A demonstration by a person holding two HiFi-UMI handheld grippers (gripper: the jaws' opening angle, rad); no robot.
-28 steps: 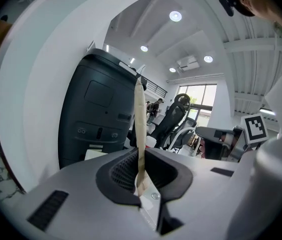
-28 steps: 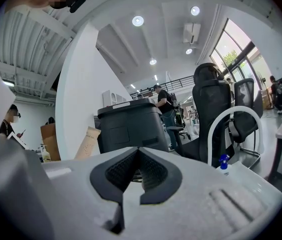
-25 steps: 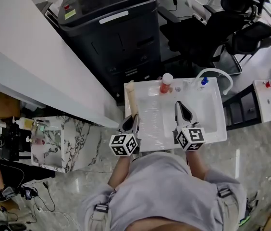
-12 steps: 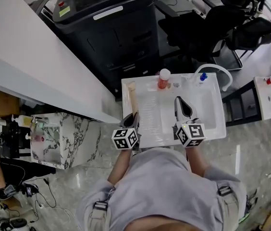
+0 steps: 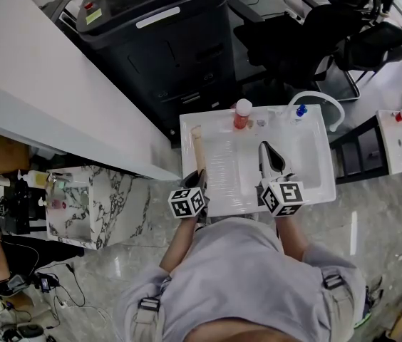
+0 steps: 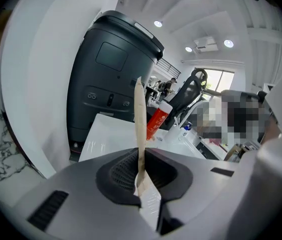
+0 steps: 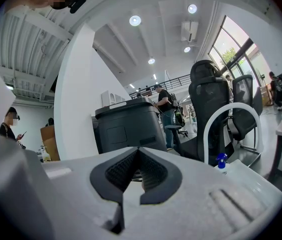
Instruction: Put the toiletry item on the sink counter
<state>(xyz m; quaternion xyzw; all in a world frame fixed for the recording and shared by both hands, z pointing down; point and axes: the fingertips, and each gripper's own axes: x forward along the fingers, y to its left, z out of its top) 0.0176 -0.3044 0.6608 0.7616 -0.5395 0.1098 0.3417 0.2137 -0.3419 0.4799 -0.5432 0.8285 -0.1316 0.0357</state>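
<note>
The toiletry item is a long flat beige tube [image 5: 199,150]; my left gripper [image 5: 195,179] is shut on its near end. It reaches forward over the left side of the white sink counter [image 5: 222,194], close above it or touching it, I cannot tell which. In the left gripper view the tube [image 6: 140,126] stands edge-on, pinched between the dark pads [image 6: 123,171]. My right gripper [image 5: 269,159] hovers over the middle of the counter, level, shut and holding nothing; in its own view the right gripper [image 7: 138,153] has its tips meeting.
A red bottle with a white cap [image 5: 242,114] stands at the counter's back edge. A blue-capped fitting [image 5: 301,111] sits beside an arched white faucet [image 5: 323,104]. Behind the sink is a large black machine [image 5: 165,41], with office chairs [image 5: 315,41] at the back right. A marble cabinet [image 5: 94,205] stands at left.
My left gripper has come down with the beige tube, bringing it lower over the counter's left side. The right gripper has stayed where it was.
</note>
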